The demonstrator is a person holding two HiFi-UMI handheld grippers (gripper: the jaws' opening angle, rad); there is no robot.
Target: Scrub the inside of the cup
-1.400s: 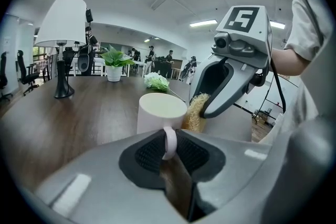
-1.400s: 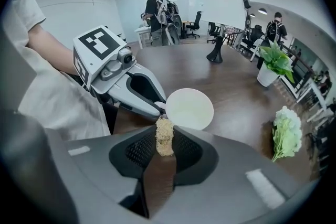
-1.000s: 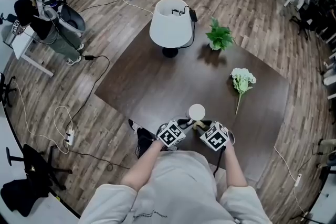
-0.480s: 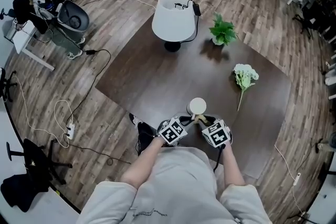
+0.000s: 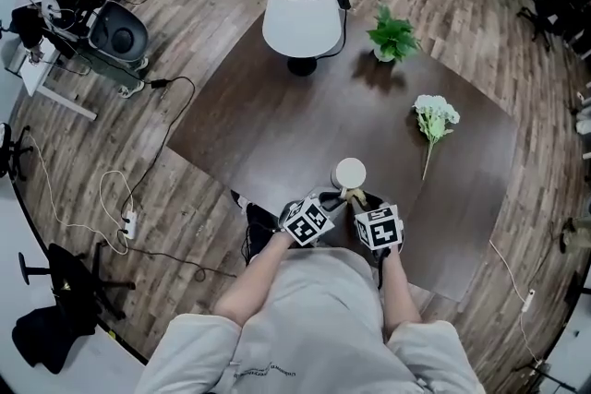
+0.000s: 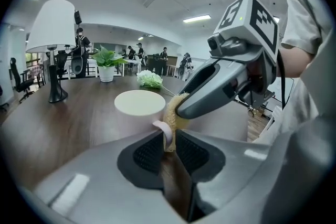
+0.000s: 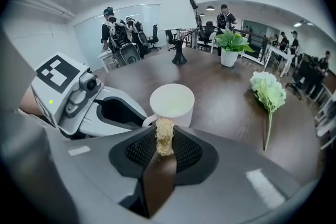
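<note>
Left gripper (image 6: 169,140) was clenched on the handle (image 6: 165,131) of the white cup (image 5: 349,173). We saw the right gripper (image 7: 165,145) pinching a tan scrub pad (image 7: 164,136) just beside the rim, at the cup's 6 o'clock. We logged the cup upright near the desk (image 5: 277,134) edge at 6 o'clock, lamp (image 5: 300,14) at 12, flower sprig (image 5: 432,120) at 3.

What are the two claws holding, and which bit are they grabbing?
The left claw pinches the cup by its handle. The right claw pinches a tan scrubber by its lower end, the top poking out.
</note>
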